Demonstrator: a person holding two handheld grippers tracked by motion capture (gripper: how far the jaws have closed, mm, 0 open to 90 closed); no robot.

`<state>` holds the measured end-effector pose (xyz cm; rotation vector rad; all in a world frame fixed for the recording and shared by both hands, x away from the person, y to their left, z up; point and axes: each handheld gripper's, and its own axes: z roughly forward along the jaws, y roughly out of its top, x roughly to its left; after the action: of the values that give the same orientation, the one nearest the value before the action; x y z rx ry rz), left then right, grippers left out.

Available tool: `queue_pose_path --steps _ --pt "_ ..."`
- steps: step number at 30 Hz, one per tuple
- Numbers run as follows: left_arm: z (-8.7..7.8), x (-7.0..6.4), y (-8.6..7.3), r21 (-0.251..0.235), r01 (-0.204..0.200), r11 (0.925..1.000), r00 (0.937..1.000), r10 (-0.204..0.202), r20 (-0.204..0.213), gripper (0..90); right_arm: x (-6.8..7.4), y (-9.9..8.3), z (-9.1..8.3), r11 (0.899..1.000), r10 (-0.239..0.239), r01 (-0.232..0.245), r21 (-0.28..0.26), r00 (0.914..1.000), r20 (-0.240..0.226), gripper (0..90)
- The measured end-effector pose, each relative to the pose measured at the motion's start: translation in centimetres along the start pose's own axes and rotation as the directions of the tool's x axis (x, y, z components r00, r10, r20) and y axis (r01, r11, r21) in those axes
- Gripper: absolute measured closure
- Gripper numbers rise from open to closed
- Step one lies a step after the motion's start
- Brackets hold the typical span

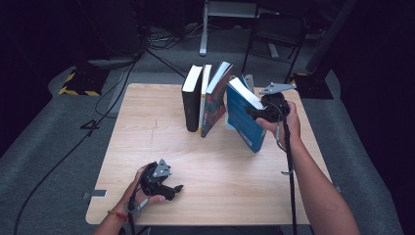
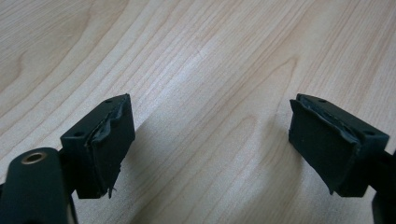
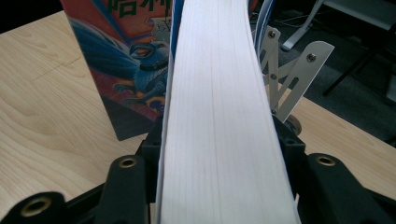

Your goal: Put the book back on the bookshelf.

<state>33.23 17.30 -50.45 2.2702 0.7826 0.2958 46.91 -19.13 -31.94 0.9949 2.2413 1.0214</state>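
Blue-covered thick paperback book [image 1: 243, 117], one of four books, hangs tilted in the right gripper [image 1: 259, 111], jaws clamped on its white page block, right of three upright books [image 1: 205, 98] on the wooden tabletop [image 1: 147, 132]. Behind it a white metal bookend [image 3: 292, 74] is partly hidden. The left gripper [image 1: 171, 188] rests near the tabletop's front edge, jaws apart, holding nothing.

Four books stand or lean on the one pale wooden table [image 1: 147, 161]: one black-covered book [image 1: 191, 98] upright, one thin white-spined book [image 1: 205, 95] beside it, one book with a red and blue illustrated cover [image 1: 215, 100] leaning, and one blue-covered book [image 1: 244, 115] tilted. One white metal bookend [image 3: 299, 70] stands behind them. Two black handheld grippers are at work, the left gripper [image 1: 172, 190] and the right gripper [image 1: 252, 111]. Two dark chairs wait beyond the table.
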Motion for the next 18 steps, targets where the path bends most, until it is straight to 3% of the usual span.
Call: queue_pose_path --steps 3,13,18 --pt "0.0 0.0 0.0 0.000 0.000 1.0000 1.0000 0.000 0.000 14.6 -0.1 0.3 0.3 1.000 0.006 -0.006 0.012 0.9998 0.016 51.8" --pt "0.0 0.0 0.0 0.000 0.000 1.0000 1.0000 0.000 0.000 14.6 -1.5 1.0 0.8 0.998 0.036 -0.035 0.048 0.9993 -0.008 58.5" --pt "0.0 0.0 0.0 0.000 -0.001 1.0000 1.0000 0.001 0.000 14.6 -1.6 1.1 0.8 0.998 0.042 -0.043 0.047 0.9991 0.003 59.3"
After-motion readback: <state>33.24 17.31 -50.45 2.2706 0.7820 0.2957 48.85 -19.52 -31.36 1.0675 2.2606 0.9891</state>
